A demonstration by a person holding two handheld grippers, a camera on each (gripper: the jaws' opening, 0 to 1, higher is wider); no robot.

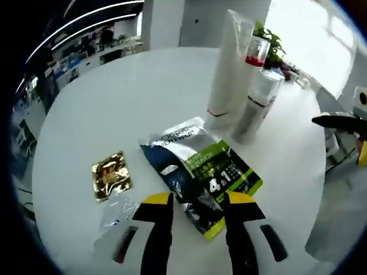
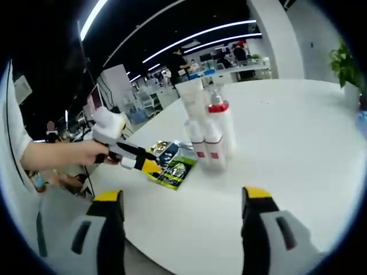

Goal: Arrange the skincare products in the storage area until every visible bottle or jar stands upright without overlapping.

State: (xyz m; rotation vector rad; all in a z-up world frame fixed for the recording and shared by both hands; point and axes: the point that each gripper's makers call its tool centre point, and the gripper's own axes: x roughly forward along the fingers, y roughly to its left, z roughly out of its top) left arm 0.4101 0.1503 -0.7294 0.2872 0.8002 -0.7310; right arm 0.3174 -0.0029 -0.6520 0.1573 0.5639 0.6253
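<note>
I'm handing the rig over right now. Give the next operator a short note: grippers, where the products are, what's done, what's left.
Left gripper: open, jaws either side of the near end of the green-and-blue sachet pack, which lies flat on the white table.
Right gripper: open, empty, hanging near the table edge.
Done: tall white tube and red-banded bottles stand upright together.
Left: the flat pack, the gold sachet and a clear wrapper beside it.
</note>
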